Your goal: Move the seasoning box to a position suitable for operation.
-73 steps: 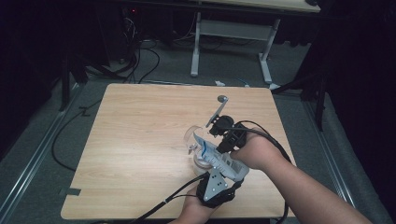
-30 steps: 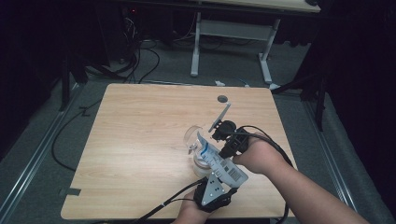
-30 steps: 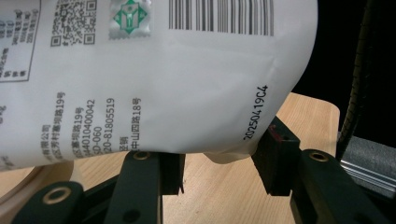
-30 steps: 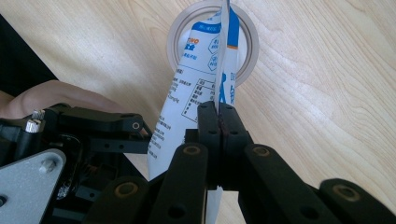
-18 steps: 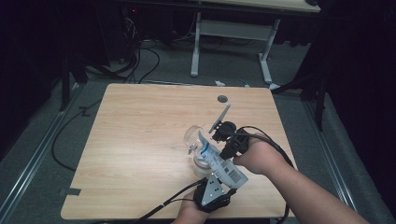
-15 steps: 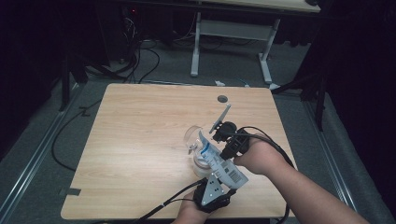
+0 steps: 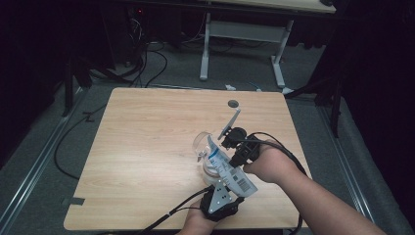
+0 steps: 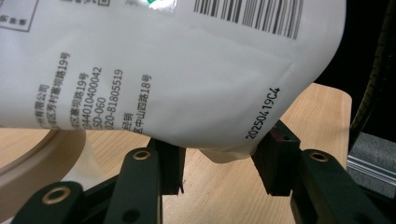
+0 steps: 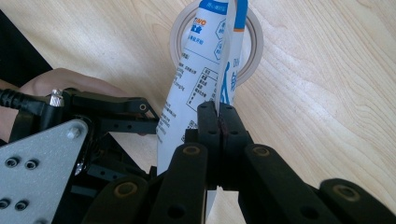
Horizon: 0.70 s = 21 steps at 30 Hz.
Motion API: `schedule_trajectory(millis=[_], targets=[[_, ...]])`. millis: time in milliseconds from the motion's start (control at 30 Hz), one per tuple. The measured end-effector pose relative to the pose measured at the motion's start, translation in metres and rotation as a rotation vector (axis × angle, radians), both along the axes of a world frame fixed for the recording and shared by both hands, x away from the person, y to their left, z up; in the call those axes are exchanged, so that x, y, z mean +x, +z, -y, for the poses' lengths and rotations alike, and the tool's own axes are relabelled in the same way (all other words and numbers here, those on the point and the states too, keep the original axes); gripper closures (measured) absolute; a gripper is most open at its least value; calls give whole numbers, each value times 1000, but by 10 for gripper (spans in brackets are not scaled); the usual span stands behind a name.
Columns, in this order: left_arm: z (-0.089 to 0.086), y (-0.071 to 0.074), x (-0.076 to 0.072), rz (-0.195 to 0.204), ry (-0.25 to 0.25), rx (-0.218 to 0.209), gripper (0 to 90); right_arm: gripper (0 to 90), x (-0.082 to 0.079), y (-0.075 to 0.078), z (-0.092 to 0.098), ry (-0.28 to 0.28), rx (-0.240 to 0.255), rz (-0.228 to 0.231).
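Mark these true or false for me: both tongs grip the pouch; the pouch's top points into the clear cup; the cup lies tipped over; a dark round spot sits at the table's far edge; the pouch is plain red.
1. Both tongs grip the pouch. True: left tongs pinch its bottom corner, right tongs are shut on its edge.
2. The pouch's top points into the clear cup. True.
3. The cup lies tipped over. False: it stands upright, mouth up.
4. A dark round spot sits near the table's far edge. True.
5. The pouch is plain red. False: white and blue, with a barcode.
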<state>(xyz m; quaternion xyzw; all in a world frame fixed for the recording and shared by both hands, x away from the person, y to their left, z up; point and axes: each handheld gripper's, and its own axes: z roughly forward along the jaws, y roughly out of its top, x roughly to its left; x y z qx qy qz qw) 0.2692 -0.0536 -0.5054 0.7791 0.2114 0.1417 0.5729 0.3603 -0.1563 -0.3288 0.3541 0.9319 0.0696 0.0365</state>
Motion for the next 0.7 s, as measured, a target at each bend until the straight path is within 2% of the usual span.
schedule_trajectory(millis=[700], targets=[[-2, -6, 3, -1, 18, 13, 581, 898, -1, -1, 1, -14, 3, -1]])
